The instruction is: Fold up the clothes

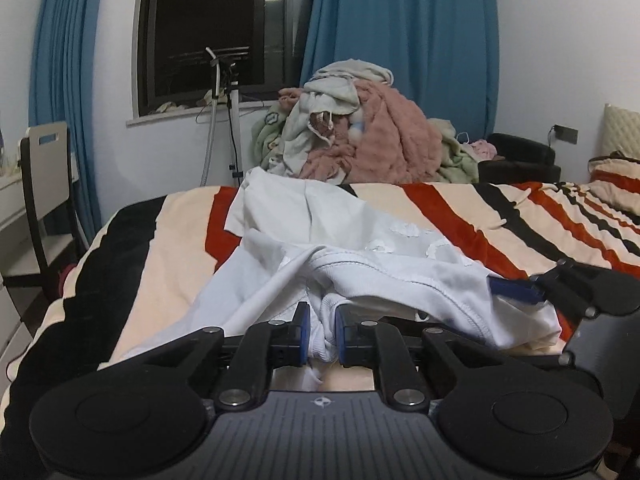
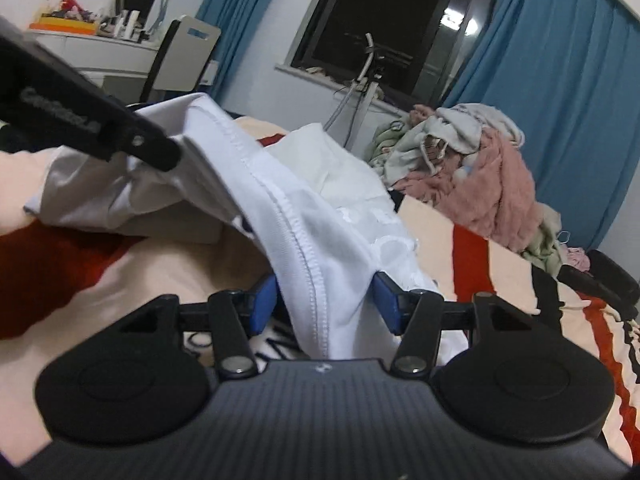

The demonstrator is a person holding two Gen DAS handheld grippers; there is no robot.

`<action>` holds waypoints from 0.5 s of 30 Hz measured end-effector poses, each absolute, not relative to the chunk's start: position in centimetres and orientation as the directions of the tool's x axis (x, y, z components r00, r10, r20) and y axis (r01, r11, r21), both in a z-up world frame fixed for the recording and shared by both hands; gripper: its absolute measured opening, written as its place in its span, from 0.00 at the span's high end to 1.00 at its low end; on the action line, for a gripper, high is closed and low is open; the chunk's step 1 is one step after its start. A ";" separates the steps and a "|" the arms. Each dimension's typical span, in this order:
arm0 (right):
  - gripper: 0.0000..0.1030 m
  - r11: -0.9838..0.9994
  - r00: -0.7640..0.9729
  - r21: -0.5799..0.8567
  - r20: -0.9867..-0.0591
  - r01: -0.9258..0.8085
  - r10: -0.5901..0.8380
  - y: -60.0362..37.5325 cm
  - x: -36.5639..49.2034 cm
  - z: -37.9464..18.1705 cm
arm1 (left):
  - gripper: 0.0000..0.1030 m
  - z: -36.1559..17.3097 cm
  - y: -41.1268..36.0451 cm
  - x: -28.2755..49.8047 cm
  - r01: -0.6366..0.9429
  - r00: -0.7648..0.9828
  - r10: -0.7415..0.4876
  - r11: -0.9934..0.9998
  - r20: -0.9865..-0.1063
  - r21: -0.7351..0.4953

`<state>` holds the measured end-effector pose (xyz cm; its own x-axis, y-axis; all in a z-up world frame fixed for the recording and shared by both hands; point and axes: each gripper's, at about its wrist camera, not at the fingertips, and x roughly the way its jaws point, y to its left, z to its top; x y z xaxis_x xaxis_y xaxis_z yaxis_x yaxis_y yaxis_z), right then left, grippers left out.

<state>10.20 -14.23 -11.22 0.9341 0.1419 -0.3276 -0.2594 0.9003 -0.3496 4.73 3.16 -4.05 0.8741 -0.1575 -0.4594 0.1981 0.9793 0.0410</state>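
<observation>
On the bed, over a striped blanket [image 1: 420, 204] of cream, red and black: a white garment [image 1: 360, 232], rumpled and partly lifted at the near end, the far end flat on the stripes. Stitched hem [image 2: 308, 264] in plain view, running down towards the right camera; dark lettering on the cloth below it, too cut off to read.

Near the bottom of the left wrist view, the left tongs [image 1: 322, 332], pressed nearly together, pinching a bunched fold of the white garment between the blue pads [image 1: 303, 328]. Same tool seen from the right wrist view as a black bar at upper left, tip buried in the raised cloth.

In the right wrist view, the right tongs [image 2: 326, 304], spread about halfway, with the hemmed edge draped down between the pads [image 2: 265, 304]; cloth just beside both pads, no clear squeeze on it. From the left wrist view, only one blue pad and a black link of that tool visible at the right edge, touching the garment's side.

Beyond the far side of the bed, a tall pile of clothes [image 1: 360, 140]: pink fleece, pale green and grey-white pieces heaped together. Behind it, blue curtains [image 1: 400, 60] and a dark window [image 1: 208, 20], with a thin metal stand [image 1: 224, 120] below the sill.

To the left, a chair [image 1: 44, 168] at a white desk [image 2: 100, 54]; on the desk, an orange tray [image 2: 60, 26] holding small, colourful items, too blurred to name.
</observation>
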 end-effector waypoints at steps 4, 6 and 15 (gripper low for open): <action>0.46 0.954 0.952 -0.234 -0.283 -0.188 0.118 -16.4 10.1 -10.1 | 0.86 -4.6 2.3 5.0 0.213 0.868 -0.155 0.974 -0.471 0.073; 0.46 0.970 0.957 -0.177 -0.264 -0.168 0.118 -17.4 9.9 -9.5 | 0.86 -4.9 1.9 5.1 0.219 0.868 -0.152 0.972 -0.472 0.089; 0.46 0.981 0.952 -0.049 -0.255 -0.187 0.168 -18.8 9.0 -8.3 | 0.80 -6.2 0.8 5.3 0.240 0.866 -0.147 0.961 -0.478 0.138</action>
<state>9.03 -18.81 -8.31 0.9521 0.1683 -0.2554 -0.1867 0.9812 -0.0493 5.31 0.84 -6.20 0.8657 -0.1472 -0.4785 0.2397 0.9610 0.1382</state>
